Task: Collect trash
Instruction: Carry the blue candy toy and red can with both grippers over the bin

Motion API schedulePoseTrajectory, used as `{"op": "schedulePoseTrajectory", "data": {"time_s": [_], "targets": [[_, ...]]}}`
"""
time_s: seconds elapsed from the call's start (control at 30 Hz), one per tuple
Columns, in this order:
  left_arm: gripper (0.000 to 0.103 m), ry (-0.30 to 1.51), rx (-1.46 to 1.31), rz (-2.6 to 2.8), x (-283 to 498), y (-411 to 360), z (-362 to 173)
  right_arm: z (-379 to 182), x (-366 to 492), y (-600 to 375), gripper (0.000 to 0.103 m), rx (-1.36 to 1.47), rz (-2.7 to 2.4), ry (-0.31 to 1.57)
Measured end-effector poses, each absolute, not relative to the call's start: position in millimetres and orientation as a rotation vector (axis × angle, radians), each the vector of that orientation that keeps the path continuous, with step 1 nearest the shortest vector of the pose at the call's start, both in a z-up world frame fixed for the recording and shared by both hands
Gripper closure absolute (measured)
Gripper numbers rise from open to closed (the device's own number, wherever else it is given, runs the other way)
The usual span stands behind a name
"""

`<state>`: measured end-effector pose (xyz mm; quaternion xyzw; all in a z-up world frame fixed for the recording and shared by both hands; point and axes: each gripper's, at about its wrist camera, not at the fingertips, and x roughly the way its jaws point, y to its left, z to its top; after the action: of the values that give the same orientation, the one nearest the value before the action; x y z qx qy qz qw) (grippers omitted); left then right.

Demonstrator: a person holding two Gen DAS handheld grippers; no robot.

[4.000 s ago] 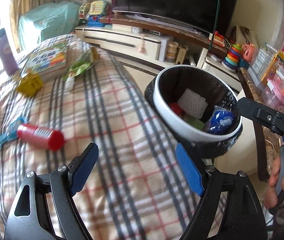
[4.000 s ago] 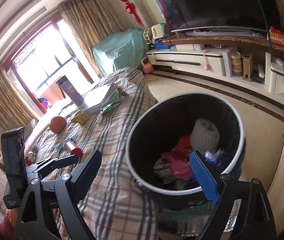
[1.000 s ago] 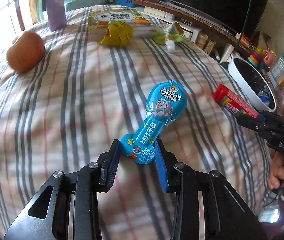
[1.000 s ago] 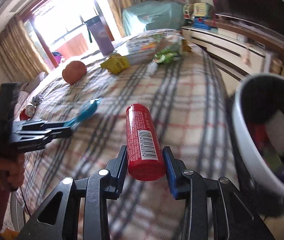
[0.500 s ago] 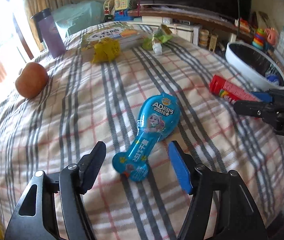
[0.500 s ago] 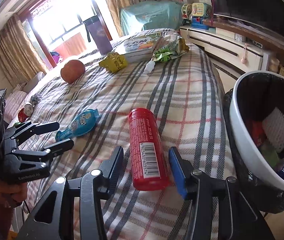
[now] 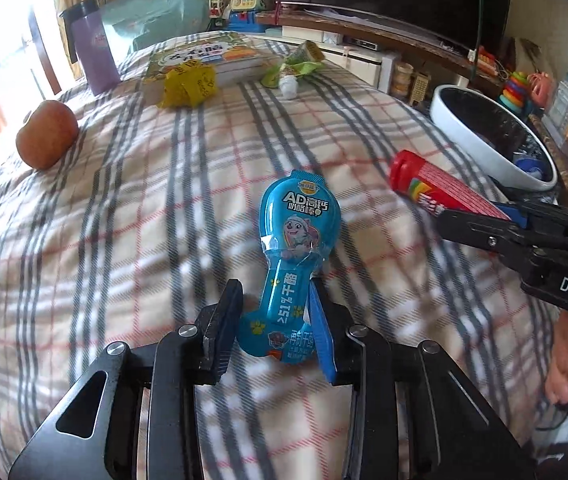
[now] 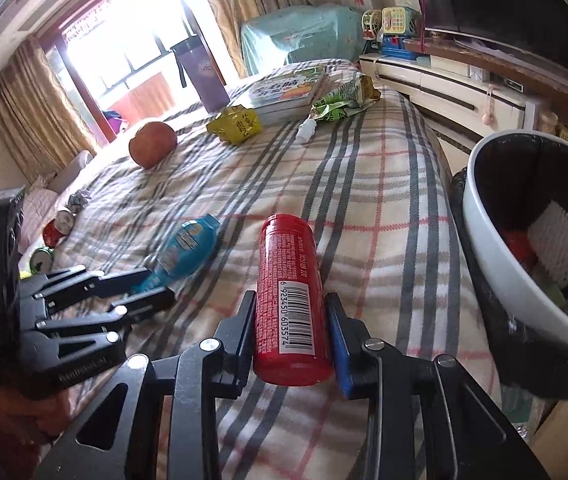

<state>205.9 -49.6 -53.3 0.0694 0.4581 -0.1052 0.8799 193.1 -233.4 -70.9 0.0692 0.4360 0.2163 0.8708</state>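
My left gripper (image 7: pixel 276 292) is shut on the narrow stem of a blue snack wrapper (image 7: pixel 298 224) on the plaid blanket (image 7: pixel 164 220); the wrapper also shows in the right wrist view (image 8: pixel 188 246). My right gripper (image 8: pixel 290 304) is shut on a red tube (image 8: pixel 290 280) with a barcode label, also seen in the left wrist view (image 7: pixel 440 192). The white trash bin with a black liner (image 8: pixel 496 252) stands right of the bed and holds several pieces of trash. It shows in the left wrist view too (image 7: pixel 484 136).
At the far end of the blanket lie a yellow wrapper (image 7: pixel 190 84), a green wrapper (image 7: pixel 296 66), a small white bottle (image 7: pixel 288 88), a book (image 7: pixel 208 56), an apple (image 7: pixel 46 136) and a purple cup (image 7: pixel 92 48). Cans (image 8: pixel 58 226) lie at the left. A TV cabinet (image 8: pixel 464 88) stands beyond the bed.
Half a second ago both grippers were open around their items. Now the left has shut on the blue wrapper's stem and the right has shut on the red tube.
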Motion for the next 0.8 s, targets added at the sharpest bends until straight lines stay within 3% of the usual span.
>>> {"op": "schedulePoseTrajectory", "data": {"time_s": [0.8], "targets": [[0.071, 0.886, 0.192, -0.344, 187.8, -115.2, -24.0, -28.7, 167.7, -303.1, 0.071, 0.250, 0.383, 0.794]]}}
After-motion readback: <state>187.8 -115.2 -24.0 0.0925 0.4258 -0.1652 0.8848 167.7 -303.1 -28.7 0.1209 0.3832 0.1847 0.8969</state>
